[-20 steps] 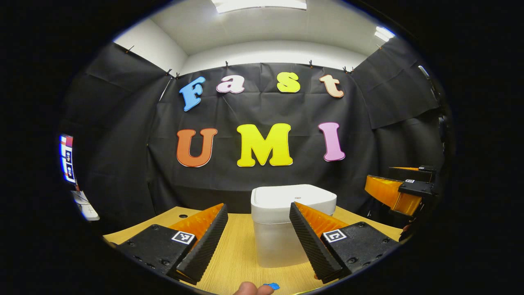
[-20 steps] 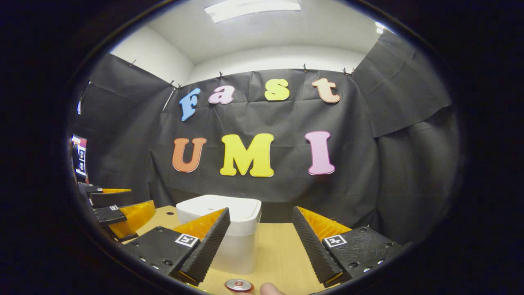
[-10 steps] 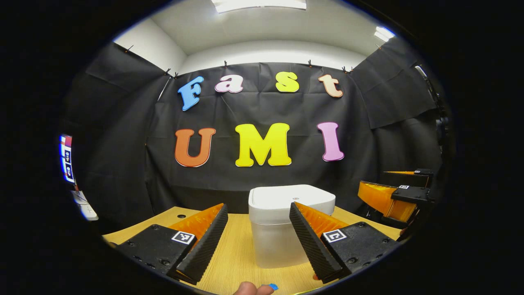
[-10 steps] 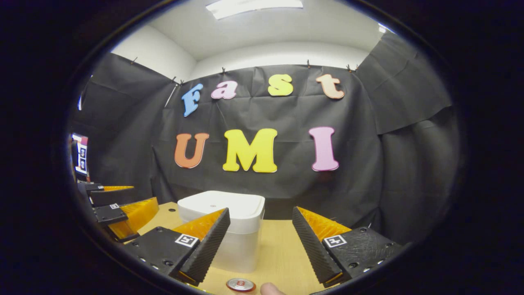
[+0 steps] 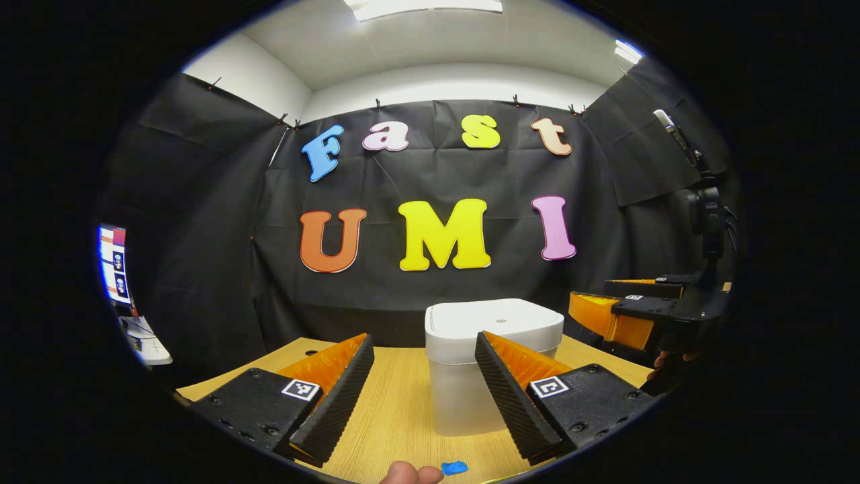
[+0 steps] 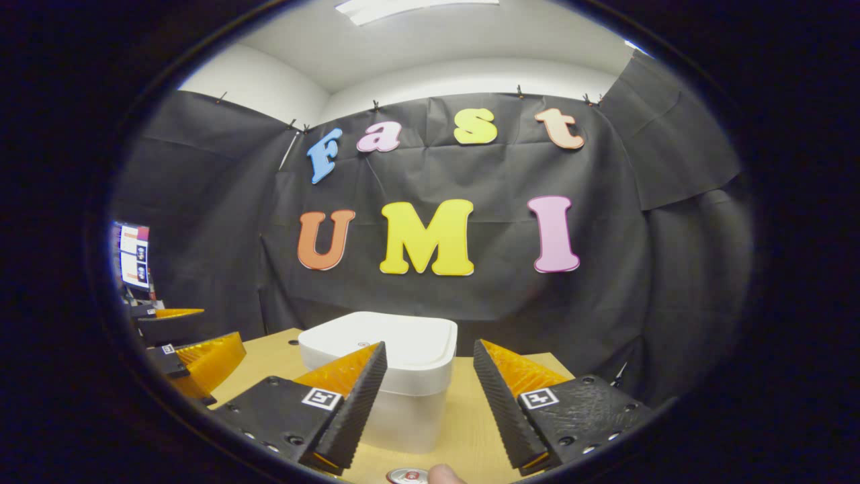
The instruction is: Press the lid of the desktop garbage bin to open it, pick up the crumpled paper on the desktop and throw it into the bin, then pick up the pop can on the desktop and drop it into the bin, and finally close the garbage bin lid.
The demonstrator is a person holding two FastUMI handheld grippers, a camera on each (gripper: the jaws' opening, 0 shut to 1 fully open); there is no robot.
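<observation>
The white desktop bin (image 5: 484,396) stands on the wooden table (image 5: 396,410) with its lid (image 5: 497,317) shut. It is straight ahead of my left gripper (image 5: 423,337), which is open and empty, a short way off. A small blue crumpled paper (image 5: 455,466) lies on the table just below that gripper. My right gripper (image 6: 430,344) is open and empty, with the bin (image 6: 403,410) ahead and slightly left. The red top of the pop can (image 6: 406,476) peeks in at the bottom edge. The right gripper (image 5: 635,312) also hovers to the right of the bin in the left gripper view.
A fingertip (image 5: 406,474) shows at the bottom beside the paper, and another fingertip (image 6: 447,476) beside the can. A dark stand with a device (image 5: 705,208) rises at the far right. A lit screen (image 5: 112,262) hangs at the far left. The left gripper (image 6: 195,349) sits left of the bin.
The right gripper has moved in nearer the bin, and its fingers stand slightly closer together. The left gripper view has shifted so the bin sits further right. The lid stays shut.
</observation>
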